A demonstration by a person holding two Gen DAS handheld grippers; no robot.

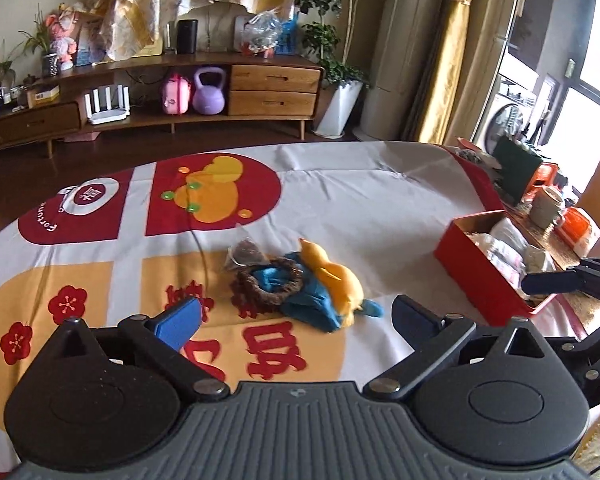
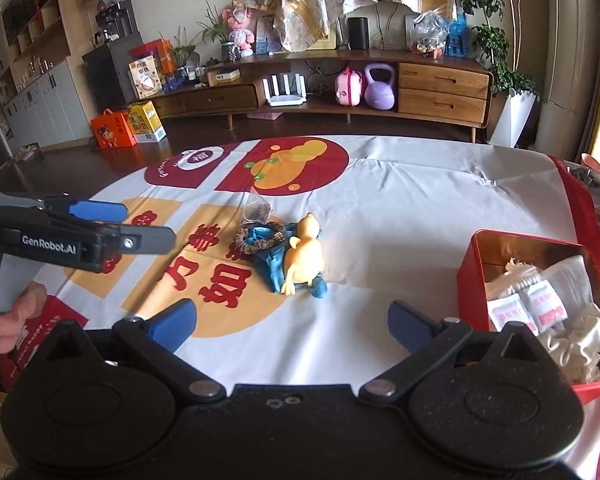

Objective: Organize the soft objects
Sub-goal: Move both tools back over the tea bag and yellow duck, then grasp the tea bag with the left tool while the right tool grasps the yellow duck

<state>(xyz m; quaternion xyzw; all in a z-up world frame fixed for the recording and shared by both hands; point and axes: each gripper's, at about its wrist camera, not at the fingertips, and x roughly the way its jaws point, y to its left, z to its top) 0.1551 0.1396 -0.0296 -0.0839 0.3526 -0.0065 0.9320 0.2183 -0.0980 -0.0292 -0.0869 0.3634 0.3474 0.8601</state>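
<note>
A yellow plush duck [image 1: 334, 276] [image 2: 304, 252] lies on a crumpled blue cloth [image 1: 312, 306] [image 2: 278, 276] in the middle of the table. A brown scrunchie [image 1: 268, 280] [image 2: 260, 236] rests on the cloth's left part, and a small clear sachet [image 1: 246, 252] [image 2: 258, 210] lies just behind it. My left gripper [image 1: 296, 306] [image 2: 140, 222] is open, hovering short of the pile with nothing between its fingers. My right gripper [image 2: 294, 312] [image 1: 548, 276] is also open and empty, between the pile and a red box [image 1: 484, 280] [image 2: 472, 280] holding white soft items [image 2: 540, 300].
A printed white, red and orange tablecloth [image 1: 380, 208] covers the table. Cups and orange packets [image 1: 548, 204] crowd the table's right edge behind the box. A wooden cabinet [image 2: 440, 88] and a potted plant [image 2: 512, 112] stand across the floor. A person's hand [image 2: 12, 320] is at the lower left.
</note>
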